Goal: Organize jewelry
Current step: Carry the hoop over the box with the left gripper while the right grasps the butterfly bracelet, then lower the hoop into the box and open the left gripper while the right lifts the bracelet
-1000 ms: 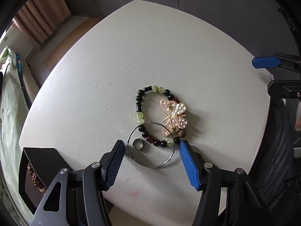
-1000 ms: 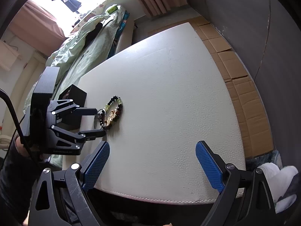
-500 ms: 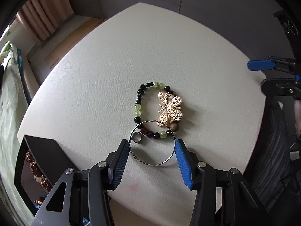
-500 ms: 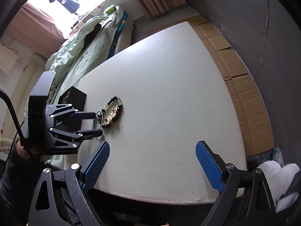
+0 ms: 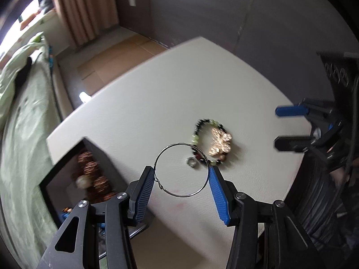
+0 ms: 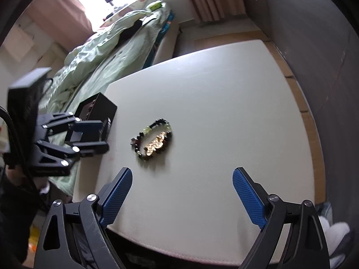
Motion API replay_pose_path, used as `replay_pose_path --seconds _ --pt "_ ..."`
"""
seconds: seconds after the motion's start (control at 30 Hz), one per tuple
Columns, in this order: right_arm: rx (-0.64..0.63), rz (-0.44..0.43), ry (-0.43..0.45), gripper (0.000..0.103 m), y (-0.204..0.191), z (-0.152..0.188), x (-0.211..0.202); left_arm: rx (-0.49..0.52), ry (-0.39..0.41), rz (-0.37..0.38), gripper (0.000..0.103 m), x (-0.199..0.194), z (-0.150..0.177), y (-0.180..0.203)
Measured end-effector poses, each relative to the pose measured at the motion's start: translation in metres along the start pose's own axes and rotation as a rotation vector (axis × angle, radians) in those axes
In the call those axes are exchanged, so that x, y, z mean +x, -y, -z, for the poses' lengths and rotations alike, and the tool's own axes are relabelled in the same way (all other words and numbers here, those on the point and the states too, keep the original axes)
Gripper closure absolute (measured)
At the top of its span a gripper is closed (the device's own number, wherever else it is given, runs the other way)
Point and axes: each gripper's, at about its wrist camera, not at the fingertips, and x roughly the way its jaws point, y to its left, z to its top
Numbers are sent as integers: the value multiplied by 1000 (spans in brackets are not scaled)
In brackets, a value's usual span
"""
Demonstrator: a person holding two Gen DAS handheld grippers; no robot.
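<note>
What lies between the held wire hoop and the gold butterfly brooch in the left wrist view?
In the left wrist view, a small silver ring and the near arc of the beaded bracelet lie between the hoop and the brooch.
</note>
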Motion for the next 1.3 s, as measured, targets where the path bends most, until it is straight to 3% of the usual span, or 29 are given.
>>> replay_pose_path --seconds 0.17,0.3,0.37,0.5,0.77,0.93,1.1,1.2,1.3 --pt "-36 15 -10 25 -16 -7 16 -95 82 -17 51 -23 8 -23" --pt "-25 12 -16 40 -25 -10 31 -165 142 -41 51 -35 12 -40" --pt "-24 25 -19 42 -30 -11 38 -198 163 -46 51 -41 17 -51" --pt "-18 38 -22 52 -39 -15 50 -248 187 -56 51 -52 27 -65" --pt "10 101 -45 62 -49 -25 68 -302 221 -46 51 -57 44 -76" --pt "0 167 -55 77 -53 -28 72 -320 228 -32 51 -55 52 -78" --pt "-10 162 -66 81 -52 -33 68 -342 240 -16 51 -54 57 -80" --pt "-2 136 -57 94 -53 -36 61 -361 250 -11 51 -54 60 -84" --pt "-17 125 -50 97 -60 -42 56 -389 256 -7 51 -54 65 -89"
